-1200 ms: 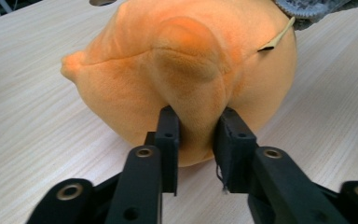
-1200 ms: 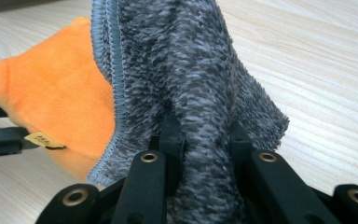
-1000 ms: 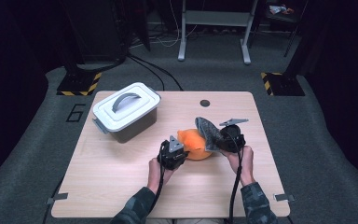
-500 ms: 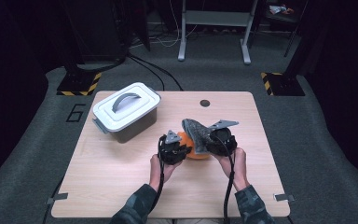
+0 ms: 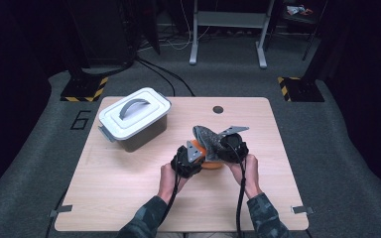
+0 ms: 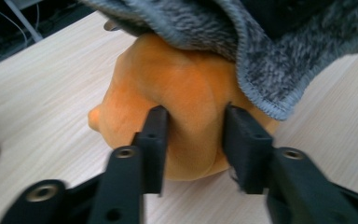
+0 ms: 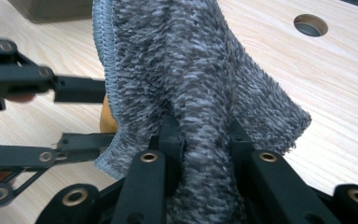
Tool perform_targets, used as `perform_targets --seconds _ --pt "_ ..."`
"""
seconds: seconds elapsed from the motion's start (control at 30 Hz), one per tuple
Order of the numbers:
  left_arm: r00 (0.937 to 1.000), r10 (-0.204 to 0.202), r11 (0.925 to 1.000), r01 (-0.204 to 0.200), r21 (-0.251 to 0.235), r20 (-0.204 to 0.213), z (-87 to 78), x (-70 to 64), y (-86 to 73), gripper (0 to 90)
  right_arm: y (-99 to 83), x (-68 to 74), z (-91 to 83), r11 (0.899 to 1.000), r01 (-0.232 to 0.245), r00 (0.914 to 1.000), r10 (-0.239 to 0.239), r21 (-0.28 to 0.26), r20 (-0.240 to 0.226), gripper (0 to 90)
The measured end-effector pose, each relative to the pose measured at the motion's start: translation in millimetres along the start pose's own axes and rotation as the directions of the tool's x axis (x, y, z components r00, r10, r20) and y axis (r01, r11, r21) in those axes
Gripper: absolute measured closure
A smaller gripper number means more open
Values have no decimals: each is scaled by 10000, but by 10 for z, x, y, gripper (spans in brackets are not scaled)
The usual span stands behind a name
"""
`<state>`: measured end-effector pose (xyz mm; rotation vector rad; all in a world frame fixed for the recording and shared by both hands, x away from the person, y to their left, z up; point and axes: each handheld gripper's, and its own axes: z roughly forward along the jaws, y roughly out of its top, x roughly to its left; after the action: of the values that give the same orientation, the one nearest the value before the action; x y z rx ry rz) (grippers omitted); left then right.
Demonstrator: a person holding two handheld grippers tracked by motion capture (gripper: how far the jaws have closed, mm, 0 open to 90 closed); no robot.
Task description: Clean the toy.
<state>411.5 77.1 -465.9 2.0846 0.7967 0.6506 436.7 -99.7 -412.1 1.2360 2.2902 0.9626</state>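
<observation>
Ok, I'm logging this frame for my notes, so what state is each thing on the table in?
White lidded plastic box with grey handle: closed, standing apart at the table's far left.
Orange soft plush object: on the wooden table, pinched by the left tool.
Grey fuzzy cloth: lifted, draped partly over the orange object, clamped by the right tool.

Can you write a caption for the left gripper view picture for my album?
The left claw squeezes a soft orange toy while a fuzzy grey cloth drapes over it.
</observation>
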Motion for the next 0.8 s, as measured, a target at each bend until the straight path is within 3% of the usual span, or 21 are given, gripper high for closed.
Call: perform_targets --seconds 0.1,0.23,0.47,0.63,0.8 --pt "9999 -72 10000 72 -4 91 11 17 -13 731 0 -16 16 10000 -24 10000 24 -5 -18 745" --pt "9999 -103 9999 103 25 109 8 36 -20 769 0 -25 13 10000 -57 10000 56 39 43 744" --pt "9982 -457 9988 463 -143 383 12 65 -50 774 -23 -89 0 10000 -55 9999 53 75 147 744" --pt "9979 -468 9988 475 -151 439 11 75 -59 774 -65 -155 -9 9989 -452 9988 450 138 182 745" --pt "9979 -442 9990 446 -79 484 9 89 -68 774 -104 -238 -12 9984 -555 9982 551 141 233 745"
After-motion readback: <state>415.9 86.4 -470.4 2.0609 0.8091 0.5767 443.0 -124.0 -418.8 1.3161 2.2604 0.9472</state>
